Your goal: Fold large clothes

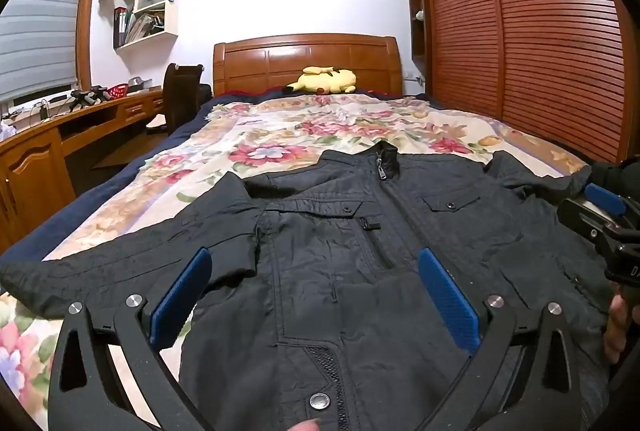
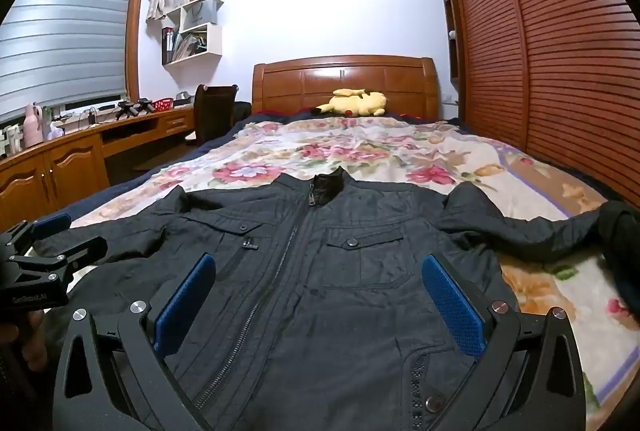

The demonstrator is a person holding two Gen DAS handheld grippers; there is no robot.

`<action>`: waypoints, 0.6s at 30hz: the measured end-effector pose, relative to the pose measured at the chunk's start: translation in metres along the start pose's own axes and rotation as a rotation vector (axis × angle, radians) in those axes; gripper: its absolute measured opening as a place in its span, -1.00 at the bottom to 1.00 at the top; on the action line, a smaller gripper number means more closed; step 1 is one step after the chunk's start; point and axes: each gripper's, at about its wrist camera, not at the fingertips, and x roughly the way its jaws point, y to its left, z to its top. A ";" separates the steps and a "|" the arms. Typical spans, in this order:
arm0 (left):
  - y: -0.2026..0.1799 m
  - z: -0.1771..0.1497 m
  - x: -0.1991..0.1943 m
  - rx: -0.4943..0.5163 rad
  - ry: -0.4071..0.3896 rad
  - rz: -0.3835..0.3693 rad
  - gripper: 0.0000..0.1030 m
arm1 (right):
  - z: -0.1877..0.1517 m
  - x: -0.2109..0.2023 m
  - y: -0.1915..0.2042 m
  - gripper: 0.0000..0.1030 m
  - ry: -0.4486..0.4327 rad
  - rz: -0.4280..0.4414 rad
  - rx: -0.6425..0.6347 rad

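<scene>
The black jacket (image 1: 340, 271) lies flat and zipped on the bed (image 1: 280, 135), sleeves spread, nothing folded yet. The left tool (image 1: 316, 295) and right tool (image 2: 320, 299) hover over it, wide open and empty.

The left claw (image 1: 316, 291), blue pads spread wide, hovers over a black jacket (image 1: 320, 231) on the floral bedspread (image 1: 280, 135).

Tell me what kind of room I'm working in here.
A bedroom, by the look of it: a bed with a wooden headboard and floral bedspread, a louvred wardrobe alongside, and the dark jacket spread out for folding.
</scene>
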 end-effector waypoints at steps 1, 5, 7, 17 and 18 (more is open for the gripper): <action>0.000 0.000 0.000 0.001 0.001 -0.001 1.00 | 0.000 0.000 0.000 1.00 0.001 0.000 -0.001; 0.000 0.000 0.000 -0.003 -0.002 0.000 1.00 | 0.000 -0.001 0.000 1.00 -0.001 -0.002 -0.003; 0.001 0.000 0.000 -0.003 -0.003 0.000 1.00 | 0.000 -0.001 0.000 1.00 -0.001 -0.003 -0.005; 0.001 0.000 0.000 -0.005 -0.006 0.001 1.00 | -0.001 0.000 0.001 1.00 -0.001 -0.003 -0.003; 0.001 0.000 0.000 -0.006 -0.006 0.001 1.00 | -0.001 0.000 0.001 1.00 -0.001 -0.003 -0.003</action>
